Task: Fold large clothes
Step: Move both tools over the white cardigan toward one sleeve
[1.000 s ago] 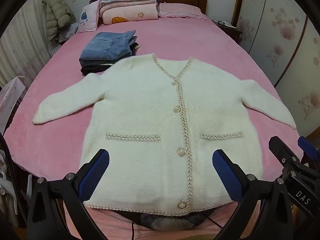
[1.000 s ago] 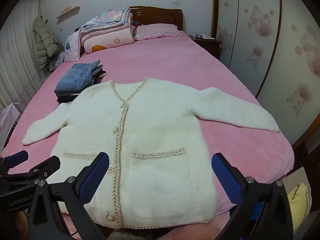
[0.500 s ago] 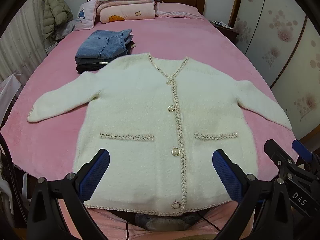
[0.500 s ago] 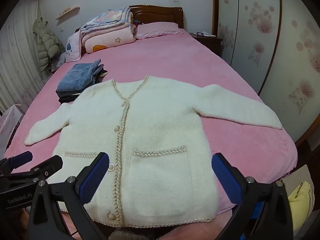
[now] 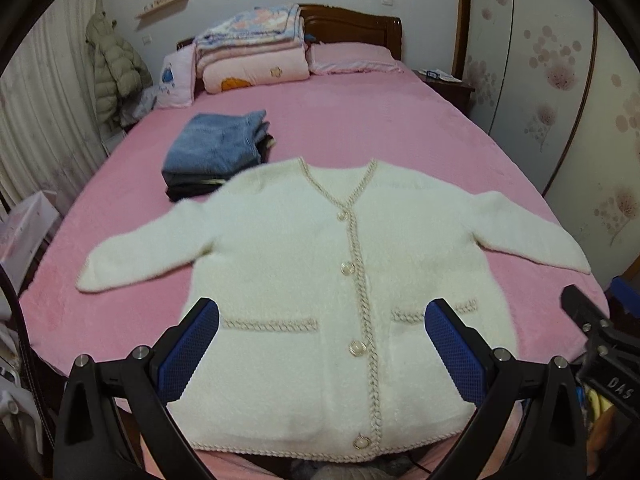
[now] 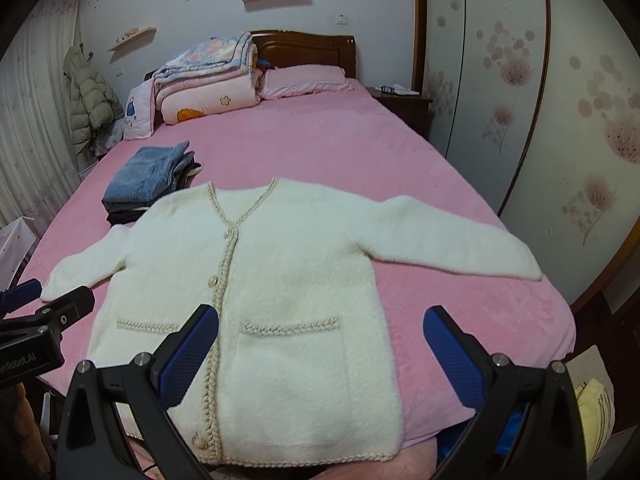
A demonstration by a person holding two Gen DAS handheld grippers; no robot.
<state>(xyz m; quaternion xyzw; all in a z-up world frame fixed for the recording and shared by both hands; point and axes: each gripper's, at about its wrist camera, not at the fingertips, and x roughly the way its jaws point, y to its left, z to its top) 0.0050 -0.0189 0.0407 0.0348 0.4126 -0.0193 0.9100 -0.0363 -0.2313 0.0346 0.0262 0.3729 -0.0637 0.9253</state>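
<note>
Left wrist view: nearest the lens, the left gripper [image 5: 322, 354] is spread wide with nothing between its blue pads [image 5: 188, 350], hanging over the lower part of the cardigan [image 5: 304, 280]. The right gripper [image 6: 320, 354] is just as wide and empty, over the pocket side. The cardigan lies flat and buttoned on the pink bed [image 5: 360, 120], hem at the near edge, both sleeves spread outward. It looks thick, fluffy and limp, probably light but bulky, so it should drape and not hold a crease. The braided hem corners or a sleeve [image 6: 460, 240] cuff seem the firmest places to pinch. Beyond its collar sits a folded stack of jeans [image 5: 216, 148], touching one shoulder, then folded quilts [image 5: 252, 52] by the headboard.
</note>
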